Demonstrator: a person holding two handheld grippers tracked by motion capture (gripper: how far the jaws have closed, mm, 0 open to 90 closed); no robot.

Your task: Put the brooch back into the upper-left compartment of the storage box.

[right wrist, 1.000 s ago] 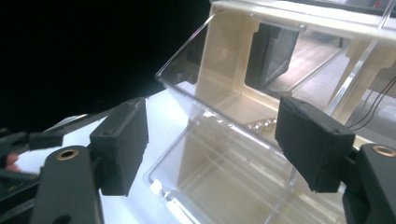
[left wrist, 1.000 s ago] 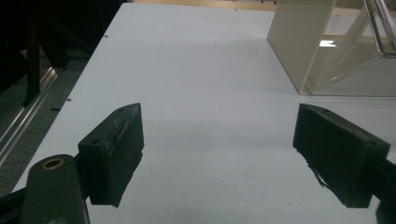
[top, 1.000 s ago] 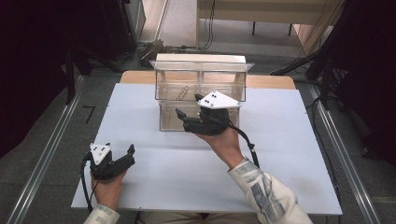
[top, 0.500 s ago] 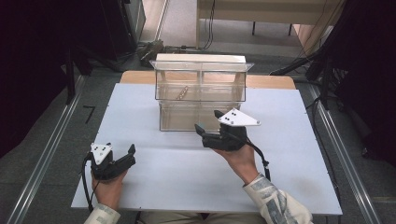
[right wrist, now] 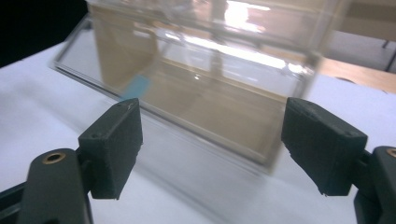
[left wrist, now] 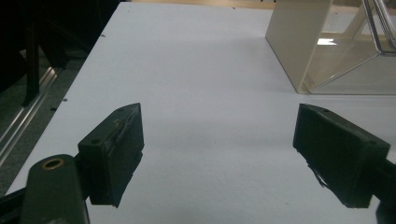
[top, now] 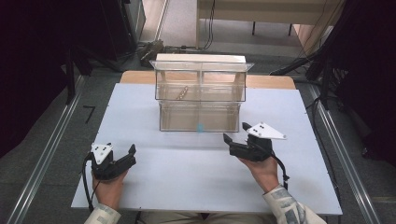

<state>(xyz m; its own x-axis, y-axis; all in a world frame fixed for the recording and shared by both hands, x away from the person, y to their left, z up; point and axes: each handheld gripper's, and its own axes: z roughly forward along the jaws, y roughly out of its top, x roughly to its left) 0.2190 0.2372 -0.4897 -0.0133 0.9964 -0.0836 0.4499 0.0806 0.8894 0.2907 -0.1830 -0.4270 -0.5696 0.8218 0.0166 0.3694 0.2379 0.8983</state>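
A white rectangular table [top: 159, 186] is seen from above, with a person's two forearms coming in from the near edge, each hand holding a black two-jaw gripper. At the middle of the table's far half stands a clear plastic two-tier drawer box [top: 201, 93] — the upper tier set slightly back, the lower tier in front. A small light-blue tab [top: 200, 127] sits at the middle of the lower drawer's front. Inside the upper left compartment lies a thin tan stick-like item [top: 182, 92], too small to identify.

The left gripper [top: 132, 156] is near the table's front left corner, well apart from the box. From its own camera its jaws stand wide apart with nothing but bare table between them, and the box's cream side wall [left wrist: 299, 42] shows at upper right.

The right gripper [top: 236, 132] is held just in front of the box's lower right corner — jaws spread wide and empty. Its camera looks at the lower drawer [right wrist: 196, 107], blurred, with the blue tab beside the left jaw.
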